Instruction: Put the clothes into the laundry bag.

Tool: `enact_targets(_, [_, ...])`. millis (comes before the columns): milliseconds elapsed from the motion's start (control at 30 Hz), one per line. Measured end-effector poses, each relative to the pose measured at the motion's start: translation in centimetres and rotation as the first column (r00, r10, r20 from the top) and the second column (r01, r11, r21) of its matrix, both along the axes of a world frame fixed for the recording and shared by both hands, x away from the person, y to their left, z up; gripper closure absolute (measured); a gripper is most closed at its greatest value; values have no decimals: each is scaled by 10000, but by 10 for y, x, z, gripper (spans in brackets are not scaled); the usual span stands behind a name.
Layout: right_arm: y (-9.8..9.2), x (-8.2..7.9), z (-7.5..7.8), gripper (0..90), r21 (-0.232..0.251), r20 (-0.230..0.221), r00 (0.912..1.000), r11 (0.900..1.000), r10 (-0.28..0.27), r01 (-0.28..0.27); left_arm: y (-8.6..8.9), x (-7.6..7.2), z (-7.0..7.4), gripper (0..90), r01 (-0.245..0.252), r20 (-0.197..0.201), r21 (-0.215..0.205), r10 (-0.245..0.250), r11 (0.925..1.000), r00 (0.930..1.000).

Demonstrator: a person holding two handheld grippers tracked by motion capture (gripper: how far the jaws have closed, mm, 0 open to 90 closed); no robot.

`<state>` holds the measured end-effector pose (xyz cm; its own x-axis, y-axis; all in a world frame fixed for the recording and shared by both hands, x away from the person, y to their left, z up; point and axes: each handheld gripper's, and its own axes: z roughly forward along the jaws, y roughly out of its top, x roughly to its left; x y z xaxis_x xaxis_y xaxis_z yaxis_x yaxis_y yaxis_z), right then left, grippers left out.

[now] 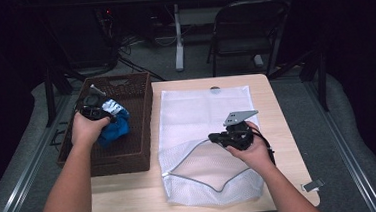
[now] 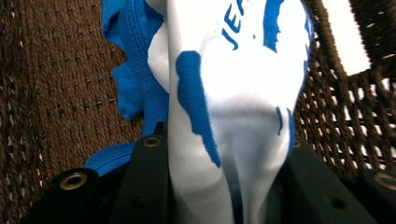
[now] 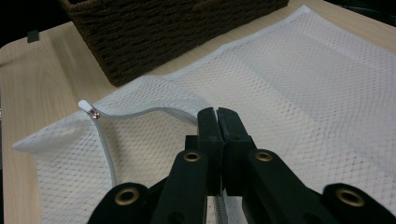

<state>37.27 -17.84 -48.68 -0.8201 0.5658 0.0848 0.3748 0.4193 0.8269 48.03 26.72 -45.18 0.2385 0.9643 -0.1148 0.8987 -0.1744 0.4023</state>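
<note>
Table [image 1: 131,190]: pale wood top, centre of the high view, bearing the two largest items side by side.

Mesh laundry bag [image 1: 202,120]: white, flat on the table at centre right of the high view, long axis running from the near edge to the far edge. Its zipped mouth [image 1: 201,177] gapes at the near end, toward the lower edge of the frame; the zip pull [image 3: 93,113] shows at left in the right gripper view.

Basket [image 1: 142,119]: dark brown wicker, left of the bag and just beside it, at centre left of the high view.

Garment [image 2: 233,93]: blue and white cloth, over the inside of the basket, bunched and hanging from the left gripper.

Left gripper [image 1: 96,110]: above the basket, jaws clenched on a fold of the garment, which rises between them in the left gripper view.

Right gripper [image 1: 223,138]: over the near half of the bag, jaws pressed together on the zip edge, holding up the upper lip of the mouth.

Governing relation: the bag mouth lies to the right of the garment and toward the lower frame edge. The left hand carries the load; the right hand is already at the opening. Judged next: carry the garment rightward over the basket wall and in through the mouth, along the bag's length.
</note>
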Motion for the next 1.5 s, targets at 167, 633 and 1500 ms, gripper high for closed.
enact_targets(167, [-1,2,0,888,30,-10,10000,10000,-54,54,-4,-4,10,693,221,144,-81,-220,9997,9997])
enact_targets(633, [-3,1,4,887,99,183,9997,9998,-174,172,-18,-18,43,692,1064,683,124,-1070,9943,9919])
enact_targets(1500, [-3,0,1,887,-3,145,9997,9998,-205,205,-20,-40,69,692,2070,331,443,-2085,9773,9775])
